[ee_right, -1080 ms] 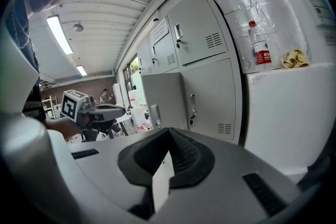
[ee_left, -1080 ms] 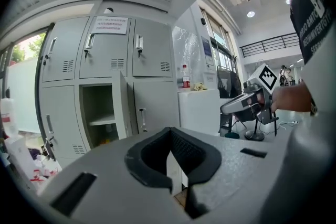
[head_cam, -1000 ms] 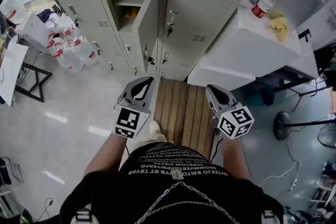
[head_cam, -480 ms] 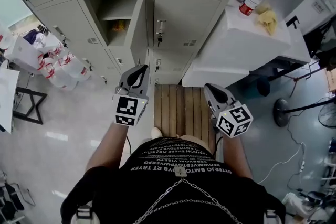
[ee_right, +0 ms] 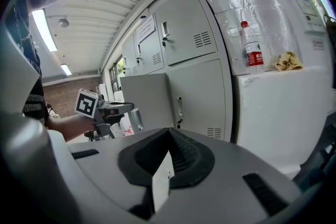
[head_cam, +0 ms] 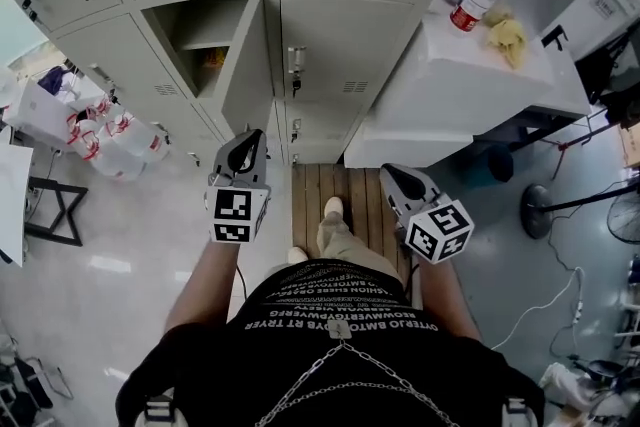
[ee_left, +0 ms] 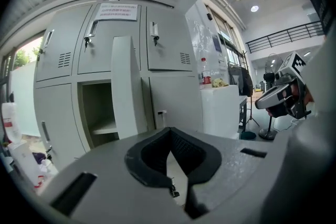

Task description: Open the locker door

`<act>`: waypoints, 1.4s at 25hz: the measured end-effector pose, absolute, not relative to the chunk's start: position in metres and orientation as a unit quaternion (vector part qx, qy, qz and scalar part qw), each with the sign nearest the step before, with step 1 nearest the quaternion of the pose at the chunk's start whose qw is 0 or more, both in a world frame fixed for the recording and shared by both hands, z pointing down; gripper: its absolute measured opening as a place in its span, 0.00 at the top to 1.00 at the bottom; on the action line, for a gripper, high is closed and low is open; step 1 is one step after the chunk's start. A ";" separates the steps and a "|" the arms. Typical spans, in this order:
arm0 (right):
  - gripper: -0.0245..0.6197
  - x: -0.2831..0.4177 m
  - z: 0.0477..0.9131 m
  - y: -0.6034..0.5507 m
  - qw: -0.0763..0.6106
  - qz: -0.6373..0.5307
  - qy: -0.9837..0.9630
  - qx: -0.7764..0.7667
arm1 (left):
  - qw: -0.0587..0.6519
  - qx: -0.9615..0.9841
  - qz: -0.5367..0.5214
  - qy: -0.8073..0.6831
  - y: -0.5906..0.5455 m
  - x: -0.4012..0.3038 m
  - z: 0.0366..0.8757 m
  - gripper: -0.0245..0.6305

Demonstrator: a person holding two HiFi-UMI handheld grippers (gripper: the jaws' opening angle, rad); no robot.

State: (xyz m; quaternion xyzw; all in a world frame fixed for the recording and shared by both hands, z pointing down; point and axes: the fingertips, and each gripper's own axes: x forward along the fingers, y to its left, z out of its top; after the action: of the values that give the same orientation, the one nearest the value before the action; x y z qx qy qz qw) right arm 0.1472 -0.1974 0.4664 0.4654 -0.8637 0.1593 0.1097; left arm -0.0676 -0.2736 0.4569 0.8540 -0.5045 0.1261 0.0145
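The grey locker door [head_cam: 247, 65] stands swung open, edge-on to me, beside its open compartment [head_cam: 192, 43] with one shelf. In the left gripper view the door [ee_left: 126, 86] is ahead and the compartment [ee_left: 100, 110] is left of it. My left gripper [head_cam: 248, 141] hangs below and short of the door, shut and empty; its jaws [ee_left: 169, 131] meet. My right gripper [head_cam: 389, 174] is also shut and empty, held in front of the closed locker [head_cam: 340, 45] to the right; its jaws meet [ee_right: 169, 132].
A white cabinet [head_cam: 480, 85] stands right of the lockers with a bottle [head_cam: 470, 5] and a yellow cloth [head_cam: 506, 31] on top. Water jugs [head_cam: 112, 133] crowd the floor at left. I stand on wooden boards [head_cam: 362, 187], one shoe [head_cam: 333, 209] forward. A fan base [head_cam: 533, 211] is at right.
The head view has swung, so the lockers sit further left. A foot has stepped forward onto the boards. Both grippers stay shut and empty, short of the lockers. The door remains open.
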 end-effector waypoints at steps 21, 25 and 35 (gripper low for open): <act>0.97 0.045 0.453 -0.381 0.125 0.107 -0.937 0.309 | 0.032 0.821 0.116 -0.558 -0.350 -0.097 0.448 0.96; 0.97 0.026 0.463 -0.401 0.141 0.099 -0.943 0.285 | 0.037 0.812 0.115 -0.572 -0.355 -0.099 0.446 0.96; 0.76 -0.007 0.495 -0.436 0.173 0.105 -0.944 0.262 | 0.055 0.779 0.129 -0.610 -0.352 -0.118 0.454 0.96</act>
State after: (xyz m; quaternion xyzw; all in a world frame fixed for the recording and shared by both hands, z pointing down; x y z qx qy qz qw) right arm -0.0075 -0.4363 0.4945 0.2620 -0.9436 0.1052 0.1729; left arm -0.1185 -0.3519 0.4541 0.7795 -0.6105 0.1293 0.0550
